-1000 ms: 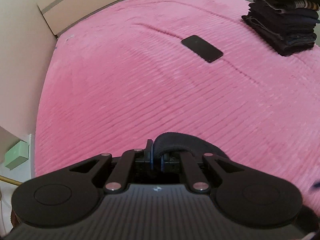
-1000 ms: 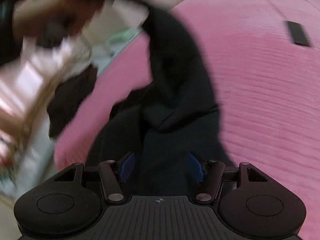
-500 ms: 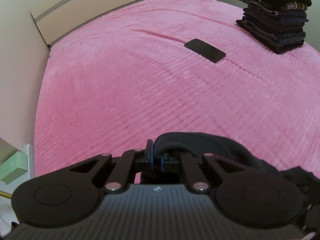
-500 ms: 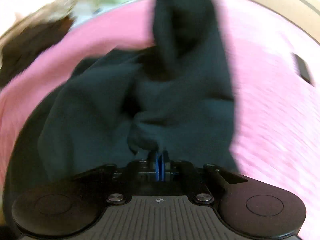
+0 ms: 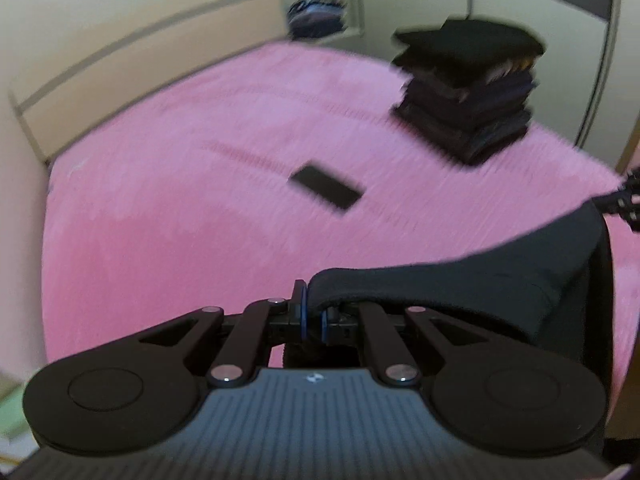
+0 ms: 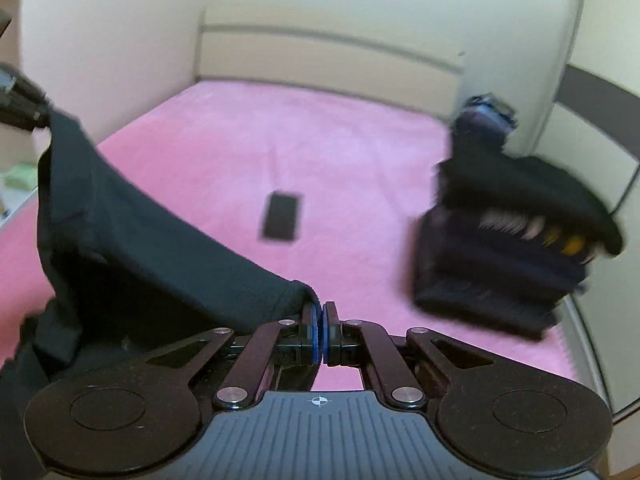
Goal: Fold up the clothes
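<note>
A black garment (image 5: 500,280) hangs stretched between my two grippers above the pink bed (image 5: 180,200). My left gripper (image 5: 313,316) is shut on one end of its edge. My right gripper (image 6: 319,320) is shut on the other end of the garment (image 6: 160,256). The right gripper's tip shows at the right edge of the left wrist view (image 5: 628,204). The left gripper's tip shows at the left edge of the right wrist view (image 6: 24,108). The garment's lower part hangs out of sight.
A tall stack of folded dark clothes (image 5: 468,92) (image 6: 508,240) sits on the bed's far right. A black phone (image 5: 326,187) (image 6: 282,217) lies mid-bed. A beige headboard (image 6: 320,56) and walls border the bed. More folded clothes (image 5: 316,16) sit on a shelf behind.
Both grippers have risen and moved apart, pulling the black garment taut between them. The right gripper, open a second ago, shut on the garment's edge.
</note>
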The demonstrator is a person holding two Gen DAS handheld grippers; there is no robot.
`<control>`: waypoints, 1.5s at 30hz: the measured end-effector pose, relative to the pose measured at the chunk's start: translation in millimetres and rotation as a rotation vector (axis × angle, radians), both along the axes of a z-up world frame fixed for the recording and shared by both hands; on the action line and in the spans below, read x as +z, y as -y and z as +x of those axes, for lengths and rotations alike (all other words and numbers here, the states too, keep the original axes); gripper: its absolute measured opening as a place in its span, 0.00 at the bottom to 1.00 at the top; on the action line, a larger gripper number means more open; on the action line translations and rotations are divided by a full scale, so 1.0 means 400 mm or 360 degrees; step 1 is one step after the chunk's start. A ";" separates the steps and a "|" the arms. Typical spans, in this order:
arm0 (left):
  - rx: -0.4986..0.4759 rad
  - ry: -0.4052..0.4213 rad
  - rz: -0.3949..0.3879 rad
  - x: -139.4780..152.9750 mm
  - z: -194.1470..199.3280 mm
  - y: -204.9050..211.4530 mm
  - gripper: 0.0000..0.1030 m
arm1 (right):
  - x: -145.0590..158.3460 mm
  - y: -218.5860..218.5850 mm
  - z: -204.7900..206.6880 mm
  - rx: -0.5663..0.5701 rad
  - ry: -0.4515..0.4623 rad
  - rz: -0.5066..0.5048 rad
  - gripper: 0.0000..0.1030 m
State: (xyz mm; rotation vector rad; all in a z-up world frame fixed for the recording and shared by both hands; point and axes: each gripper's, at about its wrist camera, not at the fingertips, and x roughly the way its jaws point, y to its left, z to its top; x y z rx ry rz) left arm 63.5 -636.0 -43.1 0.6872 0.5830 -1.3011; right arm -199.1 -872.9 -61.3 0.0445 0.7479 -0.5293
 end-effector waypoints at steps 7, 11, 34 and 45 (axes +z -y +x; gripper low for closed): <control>0.0013 -0.0059 0.0029 -0.020 0.027 0.307 0.14 | -0.097 0.378 0.100 -0.0072 0.0045 -0.0153 0.01; 0.0257 -0.0110 0.0114 -0.148 0.076 0.407 0.37 | -0.206 0.512 0.146 -0.0113 -0.0028 -0.0020 0.42; -0.0956 0.0372 0.0532 -0.695 -0.696 0.344 0.05 | -0.495 0.293 -0.311 -0.0249 -0.0376 0.0644 0.86; 0.0480 0.0668 0.0337 -0.258 -0.058 0.007 0.04 | -0.445 0.171 -0.236 -0.0043 -0.0339 0.0617 0.86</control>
